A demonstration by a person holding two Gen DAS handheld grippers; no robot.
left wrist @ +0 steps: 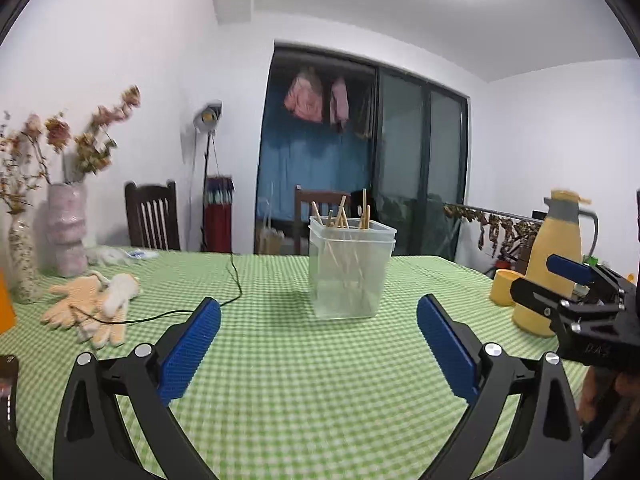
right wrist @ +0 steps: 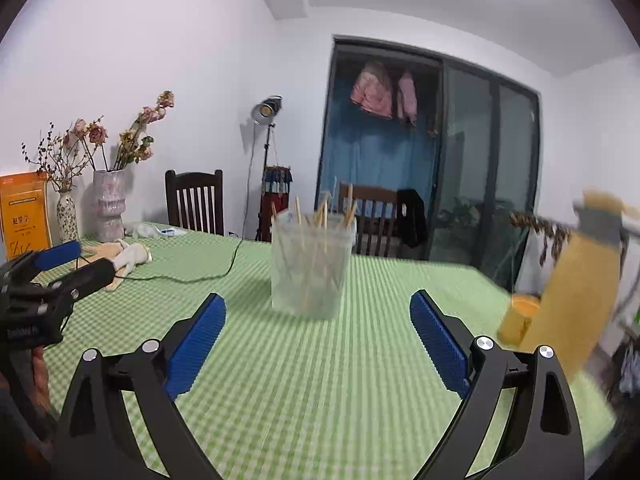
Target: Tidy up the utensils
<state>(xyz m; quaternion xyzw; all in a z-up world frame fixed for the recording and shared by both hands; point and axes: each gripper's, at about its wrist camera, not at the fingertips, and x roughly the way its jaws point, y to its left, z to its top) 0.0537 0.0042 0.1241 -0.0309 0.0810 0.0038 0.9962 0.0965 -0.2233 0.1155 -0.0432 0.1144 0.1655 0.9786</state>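
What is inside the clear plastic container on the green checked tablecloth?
The clear plastic container holds several wooden chopsticks standing tilted, their tops poking above the rim. Their lower ends show only faintly through the wall, so an exact count is not possible.

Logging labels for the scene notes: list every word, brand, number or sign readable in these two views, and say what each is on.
"DAS", faint: embossed on the black body of the right gripper, seen from the left wrist view.
Pale lettering on the left gripper body: too blurred to read.
Orange box by the wall: dark Chinese characters and white lines, too small and blurred to read reliably.
Nothing legible on the clear container or the yellow thermos.
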